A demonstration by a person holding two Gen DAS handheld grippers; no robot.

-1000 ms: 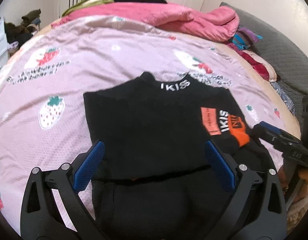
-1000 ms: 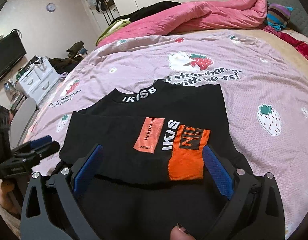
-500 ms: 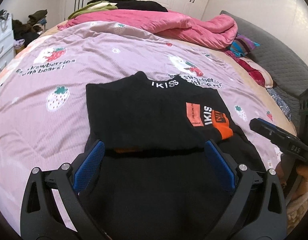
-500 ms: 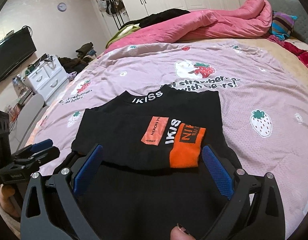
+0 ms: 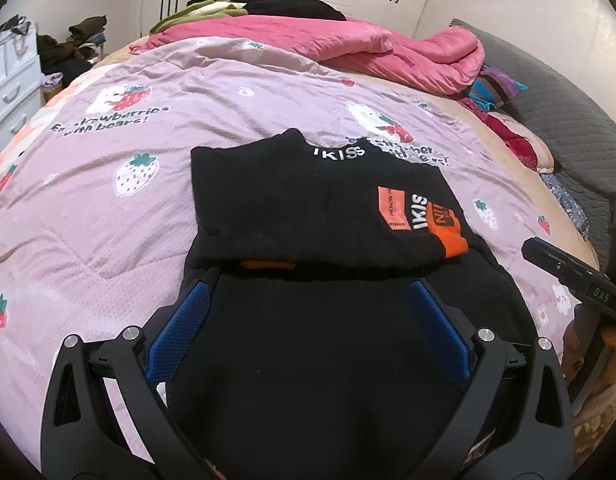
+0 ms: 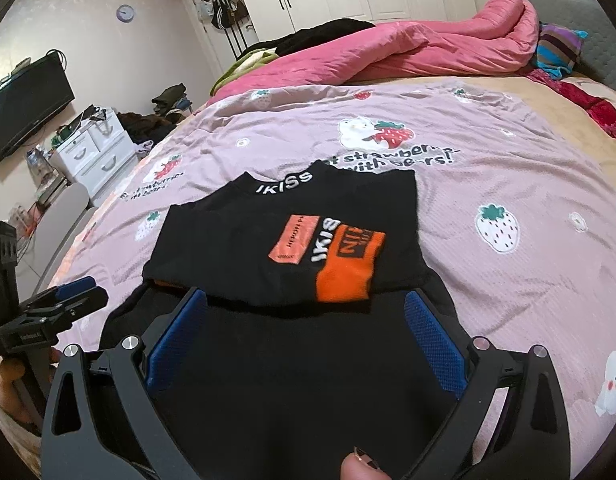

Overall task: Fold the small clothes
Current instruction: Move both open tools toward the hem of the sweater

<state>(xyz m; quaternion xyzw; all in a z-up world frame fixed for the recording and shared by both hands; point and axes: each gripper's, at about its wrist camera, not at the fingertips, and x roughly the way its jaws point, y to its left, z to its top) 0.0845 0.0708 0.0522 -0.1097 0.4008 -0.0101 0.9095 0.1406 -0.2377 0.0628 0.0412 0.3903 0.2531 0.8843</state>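
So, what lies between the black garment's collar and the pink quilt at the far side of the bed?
Only the purple strawberry sheet lies between the collar and the pink quilt; the right wrist view shows this.

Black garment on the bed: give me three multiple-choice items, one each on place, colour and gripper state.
1. Where does the black garment lie?
A. on the pink strawberry bedspread
B. on the white dresser
C. on the pink quilt

2. What colour is the large patch beside the IKISS lettering?
A. green
B. orange
C. yellow

3. How is the right gripper?
A. shut on the garment
B. open, holding nothing
C. out of view

Answers: 1 A, bedspread shows around the garment; 2 B, the patch is plainly orange; 3 B, its blue pads stand wide apart.
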